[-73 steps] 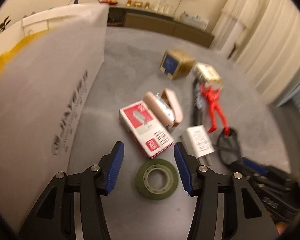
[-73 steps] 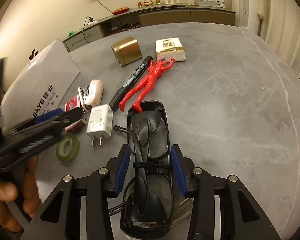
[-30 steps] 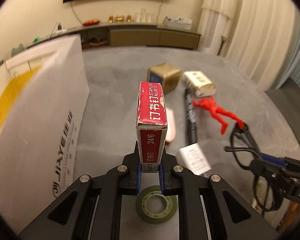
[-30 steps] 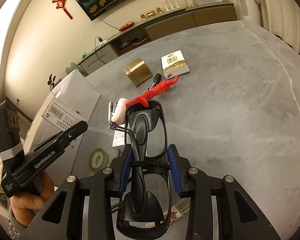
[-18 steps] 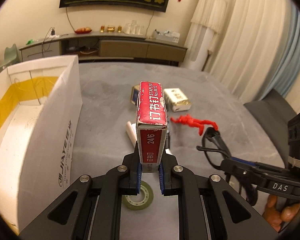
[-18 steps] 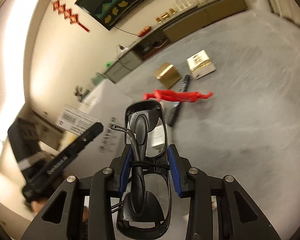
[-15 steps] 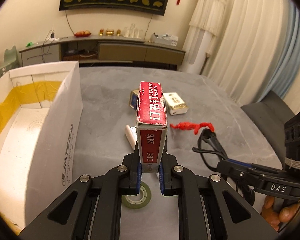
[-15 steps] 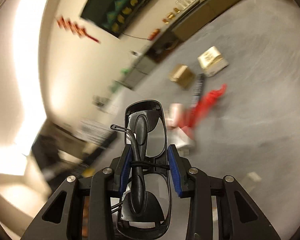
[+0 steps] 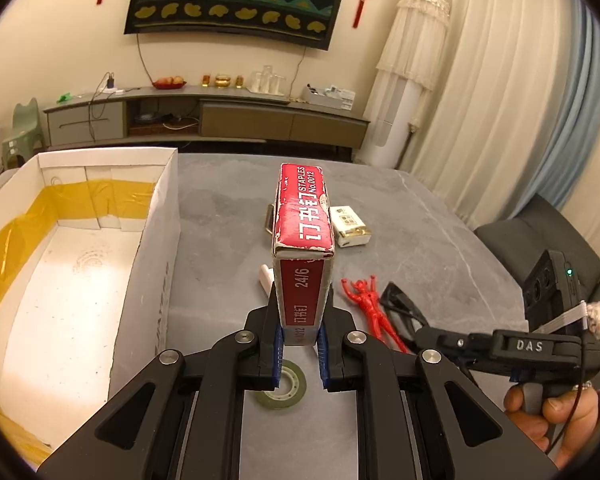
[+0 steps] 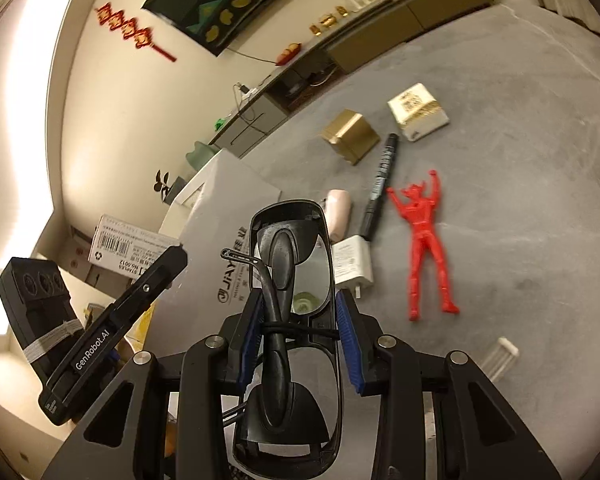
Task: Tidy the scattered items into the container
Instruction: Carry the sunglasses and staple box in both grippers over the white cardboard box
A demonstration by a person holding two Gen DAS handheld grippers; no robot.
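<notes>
Through the left wrist camera we see our left gripper (image 9: 300,354) clenched on a red box of staples (image 9: 303,252), held upright above the grey table (image 9: 420,240) with its white lettering facing up. To its left stands the open white cardboard box (image 9: 152,240), lined with yellow tape along the inside walls, its floor bare. Below the blue pads a roll of green tape (image 9: 286,386) lies flat on the table. Right of the staples box a red toy figure (image 9: 370,312) lies on its back, and further off sits a small white-and-gold packet (image 9: 350,226). At the right edge a hand (image 9: 548,412) grips the handle of the other tool, whose fingers reach in toward the figure.

From the right wrist camera we look along our right gripper (image 10: 296,336) — it grasps a pair of black folded glasses (image 10: 290,280), the frame pinched between the blue pads and lifted clear of the table (image 10: 540,208). Beyond lie the red toy figure (image 10: 426,240), a black marker (image 10: 380,180), a white charger plug (image 10: 352,262), a pink stapler (image 10: 338,212), a gold box (image 10: 350,140) and the white-and-gold packet (image 10: 418,112). The cardboard box (image 10: 228,208) sits to the left, and the staples box (image 10: 128,246) shows beside it in the left gripper (image 10: 168,260).
</notes>
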